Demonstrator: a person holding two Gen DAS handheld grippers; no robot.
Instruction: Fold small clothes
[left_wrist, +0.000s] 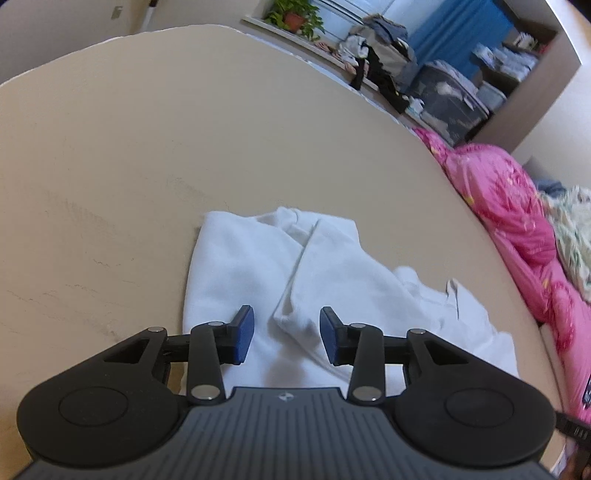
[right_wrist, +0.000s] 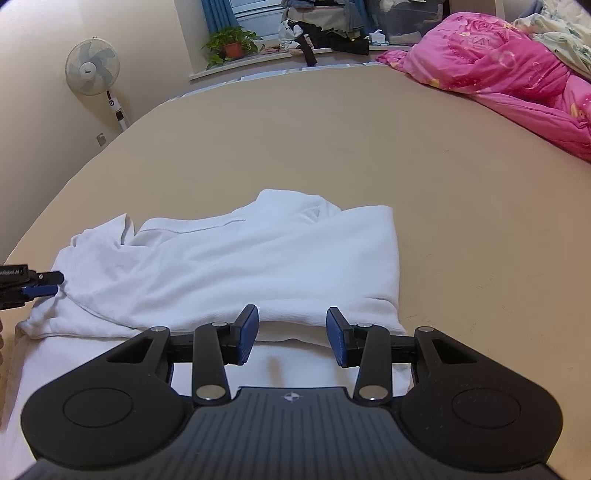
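A white garment (left_wrist: 258, 273) lies partly folded on the beige bed sheet (left_wrist: 147, 147). In the left wrist view my left gripper (left_wrist: 287, 338) is open, its blue pads on either side of a folded edge of the cloth, nothing held. In the right wrist view the garment (right_wrist: 240, 266) lies crosswise, one layer folded over another. My right gripper (right_wrist: 292, 336) is open just above the garment's near folded edge. The left gripper's fingertips (right_wrist: 40, 284) show at the far left, at the garment's left end.
A pink quilt (right_wrist: 498, 66) is bunched along the bed's right side. A windowsill holds a potted plant (right_wrist: 231, 46) and piled clothes (right_wrist: 325, 26). A standing fan (right_wrist: 94, 70) is beyond the bed's left edge.
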